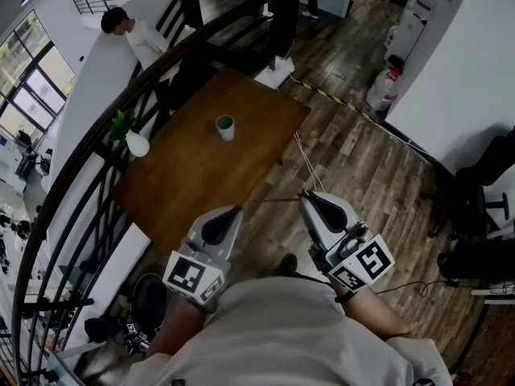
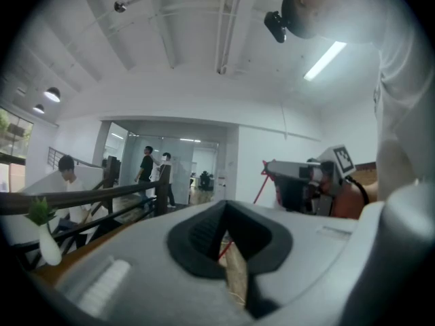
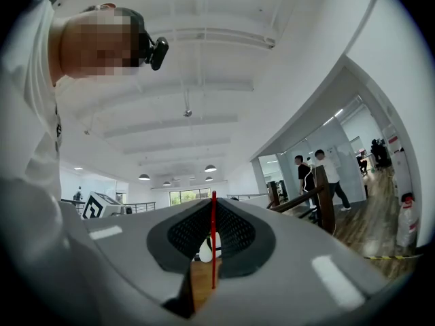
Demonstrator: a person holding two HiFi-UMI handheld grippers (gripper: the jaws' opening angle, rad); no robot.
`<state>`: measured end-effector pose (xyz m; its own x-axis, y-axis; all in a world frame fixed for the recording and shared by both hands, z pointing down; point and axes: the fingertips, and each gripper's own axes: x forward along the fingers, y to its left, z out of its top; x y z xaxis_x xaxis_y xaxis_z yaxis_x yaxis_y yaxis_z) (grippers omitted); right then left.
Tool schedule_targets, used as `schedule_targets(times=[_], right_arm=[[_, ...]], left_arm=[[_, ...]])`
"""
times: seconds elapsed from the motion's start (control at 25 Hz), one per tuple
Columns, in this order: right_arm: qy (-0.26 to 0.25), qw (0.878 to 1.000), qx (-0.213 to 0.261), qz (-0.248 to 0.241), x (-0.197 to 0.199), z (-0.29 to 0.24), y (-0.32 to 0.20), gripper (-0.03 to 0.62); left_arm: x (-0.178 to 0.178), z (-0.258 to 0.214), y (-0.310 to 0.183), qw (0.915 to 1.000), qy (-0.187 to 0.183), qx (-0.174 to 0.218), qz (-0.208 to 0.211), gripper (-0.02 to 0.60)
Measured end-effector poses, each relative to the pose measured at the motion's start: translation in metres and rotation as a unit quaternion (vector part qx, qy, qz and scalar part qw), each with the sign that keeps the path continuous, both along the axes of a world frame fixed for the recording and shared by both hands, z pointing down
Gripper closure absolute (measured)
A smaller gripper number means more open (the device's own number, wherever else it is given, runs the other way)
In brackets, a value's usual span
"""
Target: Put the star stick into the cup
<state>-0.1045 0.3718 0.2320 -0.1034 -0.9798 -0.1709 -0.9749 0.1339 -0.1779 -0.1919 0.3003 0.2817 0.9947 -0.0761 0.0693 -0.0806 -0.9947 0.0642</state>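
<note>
The star stick (image 1: 273,199) is a thin red rod, level in the air over the wooden floor in front of me. My right gripper (image 1: 306,193) is shut on it near its star end. In the right gripper view the rod (image 3: 213,243) crosses the narrow slit between the jaws of that gripper (image 3: 213,206). The left gripper view shows the red star (image 2: 266,170) poking out of the right gripper (image 2: 306,182). My left gripper (image 1: 238,210) looks shut; the stick's other end (image 2: 223,250) shows in its slit, and contact is unclear. The cup (image 1: 224,126) stands upright on the brown table (image 1: 201,183), well ahead of both grippers.
A white vase with a green sprig (image 1: 137,143) stands at the table's left edge. A dark curved railing (image 1: 96,159) runs along the table's far side, with a seated person (image 1: 129,30) behind it. Water bottles (image 1: 385,87) and a black chair (image 1: 483,191) are on the right.
</note>
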Motion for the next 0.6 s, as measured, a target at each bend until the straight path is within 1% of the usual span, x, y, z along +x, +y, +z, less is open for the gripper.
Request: schedule_targets(times=[0.16,0.32,0.44,0.6], right_arm=[[0.001,1.0,0.0,0.009,0.062,-0.002,0.018,0.571],[0.002,1.0,-0.005,0.016,0.114,0.003,0.033,0.57],[-0.005,1.0,-0.008,0.024,0.145,0.009,0.042,0.57],[-0.015,0.999,-0.008,0.031,0.164,0.016,0.043,0.569]], left_arm=[[0.063,-0.002,0.014,0.9999,0.001,0.004,0.011,0.58],[0.114,0.0,0.02,0.9999,0.003,0.006,0.012,0.58],[0.141,0.003,0.025,0.9999,-0.003,0.004,0.015,0.58],[0.162,0.011,0.026,0.9997,-0.01,0.0,0.021,0.58]])
